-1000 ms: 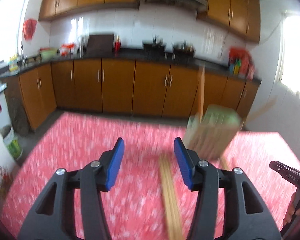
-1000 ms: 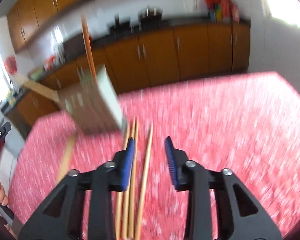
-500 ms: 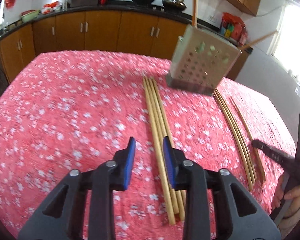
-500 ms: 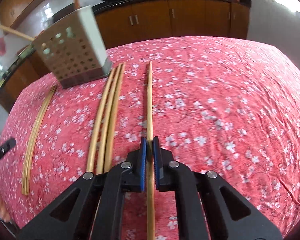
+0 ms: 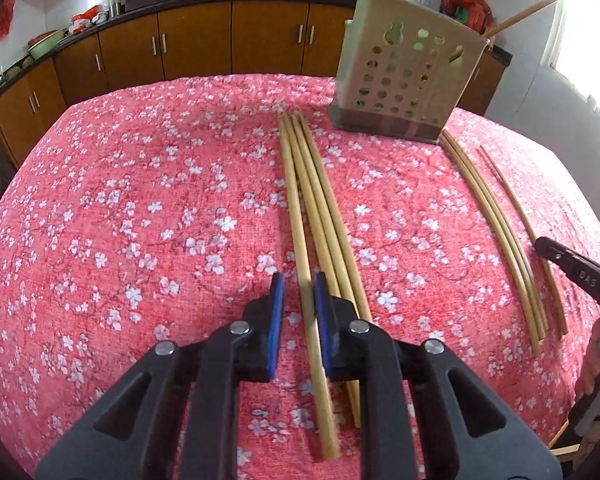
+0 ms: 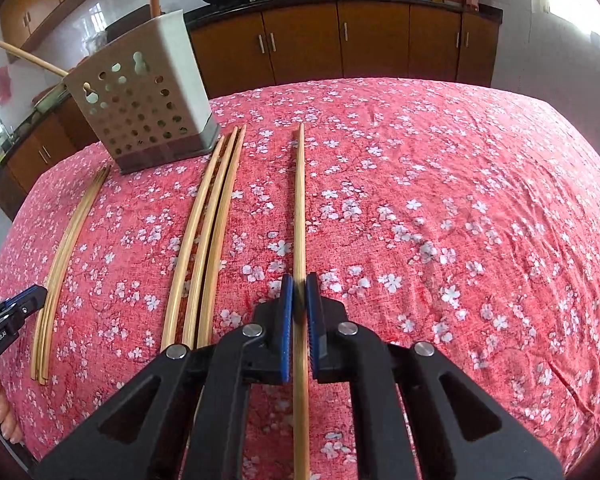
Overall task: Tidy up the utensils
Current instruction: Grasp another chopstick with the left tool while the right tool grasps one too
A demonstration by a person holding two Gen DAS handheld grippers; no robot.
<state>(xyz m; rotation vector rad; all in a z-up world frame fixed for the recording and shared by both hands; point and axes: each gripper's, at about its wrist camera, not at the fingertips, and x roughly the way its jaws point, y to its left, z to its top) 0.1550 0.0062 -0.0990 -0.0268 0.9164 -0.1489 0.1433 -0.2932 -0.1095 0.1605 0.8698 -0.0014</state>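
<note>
**Both tongs down on chopsticks, ready to lift**

My right tongs are clamped on the single chopstick that lies alone on the red flowered cloth, the blue pads tight against its sides near the end closest to me. My left tongs have just been closing and now stand narrow around the leftmost chopstick of a bundle of four. The right pad looks to be against it, but a sliver of cloth still shows on the left, so I judge this grip is not yet finished.

Farther out, a group of three chopsticks lies just left of my right-hand one. The holder, a pale box with round holes, stands at the far side of the cloth, between the two groups, with a couple of sticks already poking from its top.

So I take this as the picking-up step. Next I should finish the left squeeze without catching the neighbouring stick, then raise both, tip them upright and carry them to the holder's open top.
</note>
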